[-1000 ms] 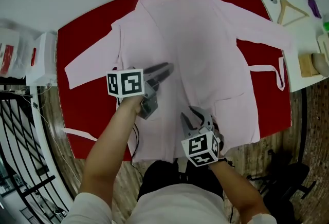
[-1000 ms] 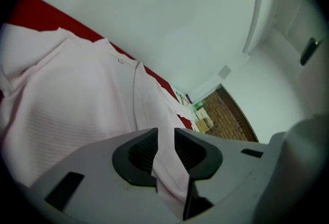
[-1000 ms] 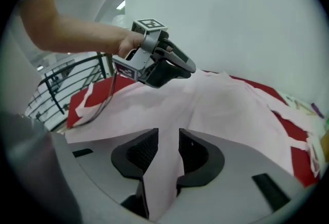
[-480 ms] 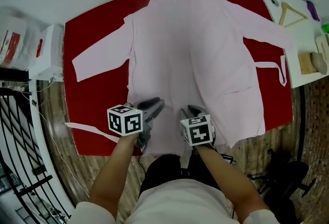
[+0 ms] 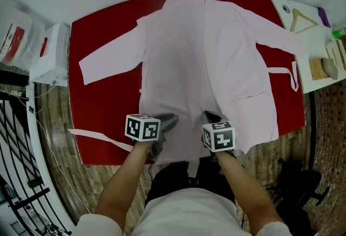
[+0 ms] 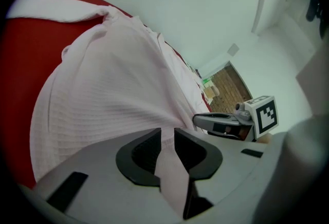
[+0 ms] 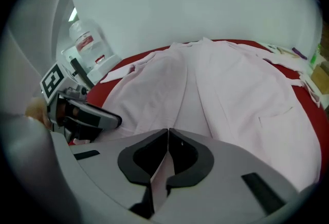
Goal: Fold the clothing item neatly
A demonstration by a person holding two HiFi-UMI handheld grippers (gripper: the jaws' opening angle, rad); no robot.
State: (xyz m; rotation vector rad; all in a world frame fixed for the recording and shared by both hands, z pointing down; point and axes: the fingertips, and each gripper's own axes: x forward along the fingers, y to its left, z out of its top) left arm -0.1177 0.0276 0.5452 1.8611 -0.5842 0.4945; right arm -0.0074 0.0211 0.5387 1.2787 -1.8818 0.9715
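Only the gripper views show the pinches, left gripper (image 6: 167,133) clamped on the hem of the pink robe (image 5: 205,56), right gripper (image 7: 168,133) just closed on it; the head view shows the robe spread over the red table (image 5: 102,105), hanger (image 5: 303,17) at two o'clock.

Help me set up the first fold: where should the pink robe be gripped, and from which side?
Grip the pink robe at its bottom hem, coming from the red table's near edge. It lies flat and spread, collar far, and the hem reaches that edge, so it can be pinched either side of the front opening.
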